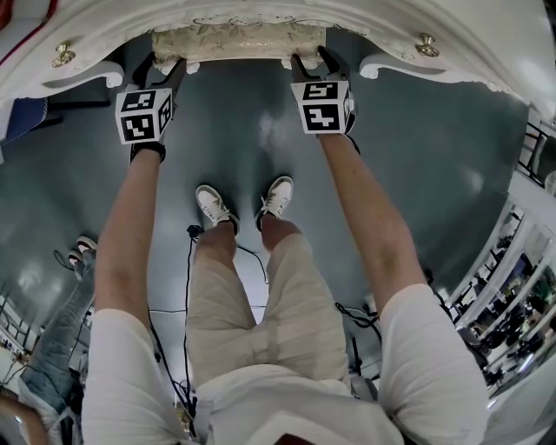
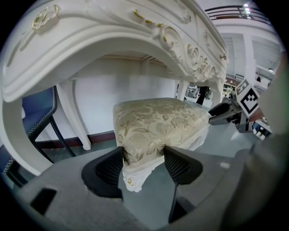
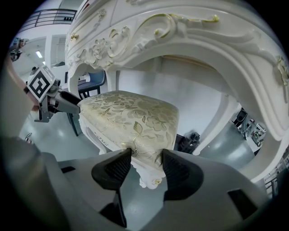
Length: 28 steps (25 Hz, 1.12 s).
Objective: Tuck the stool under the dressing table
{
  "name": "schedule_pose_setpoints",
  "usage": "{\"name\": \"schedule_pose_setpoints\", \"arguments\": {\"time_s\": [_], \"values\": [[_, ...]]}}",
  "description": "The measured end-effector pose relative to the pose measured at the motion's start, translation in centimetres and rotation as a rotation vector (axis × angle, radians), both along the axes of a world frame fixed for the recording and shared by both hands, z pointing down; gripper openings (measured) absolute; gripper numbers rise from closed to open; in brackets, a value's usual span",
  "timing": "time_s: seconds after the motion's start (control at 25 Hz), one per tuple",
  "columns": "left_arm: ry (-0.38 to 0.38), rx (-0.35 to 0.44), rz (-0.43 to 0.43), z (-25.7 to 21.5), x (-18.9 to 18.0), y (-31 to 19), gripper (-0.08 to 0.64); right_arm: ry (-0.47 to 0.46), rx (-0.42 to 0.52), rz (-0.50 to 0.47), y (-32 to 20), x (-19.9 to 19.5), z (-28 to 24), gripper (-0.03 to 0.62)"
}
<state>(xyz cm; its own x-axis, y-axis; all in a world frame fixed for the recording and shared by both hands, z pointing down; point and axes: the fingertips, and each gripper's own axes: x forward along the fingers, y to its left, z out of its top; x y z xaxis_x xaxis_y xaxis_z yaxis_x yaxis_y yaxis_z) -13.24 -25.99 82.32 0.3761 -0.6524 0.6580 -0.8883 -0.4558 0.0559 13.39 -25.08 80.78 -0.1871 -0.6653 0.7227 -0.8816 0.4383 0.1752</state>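
Note:
The stool has a cream floral cushion and carved white legs; in the head view only its near edge shows below the white dressing table. My left gripper is shut on the stool's near left corner, pads pressed into the cushion. My right gripper is shut on the stool's near right corner the same way. Most of the seat lies under the dressing table's carved apron. In the head view the left gripper and right gripper meet the cushion's two corners.
The table's curved white legs stand on either side of the stool. A blue chair stands behind to the left. The person's white shoes stand on the grey floor, with black cables trailing behind. Another person's shoes are at the left.

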Motion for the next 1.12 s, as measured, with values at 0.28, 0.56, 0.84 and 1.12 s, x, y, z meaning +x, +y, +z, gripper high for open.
{"name": "schedule_pose_setpoints", "arguments": {"time_s": [0.28,0.56,0.84,1.12], "values": [[0.004,-0.052,0.001,0.2,0.1,-0.5,0.285,0.013,-0.081,0.039,-0.7,0.1,0.2,0.213],[0.04,-0.032,-0.038,-0.3,-0.1,-0.5,0.285,-0.001,-0.069,0.061,-0.8,0.5,0.0,0.217],[0.185,0.039,-0.12,-4.8,-0.3,1.8,0.193,-0.067,-0.068,0.142,2.3,3.7,-1.7,0.194],[0.357,0.05,-0.031,-10.8,2.4,3.9,0.015,-0.089,-0.057,0.147,4.4,4.5,-6.1,0.022]]}}
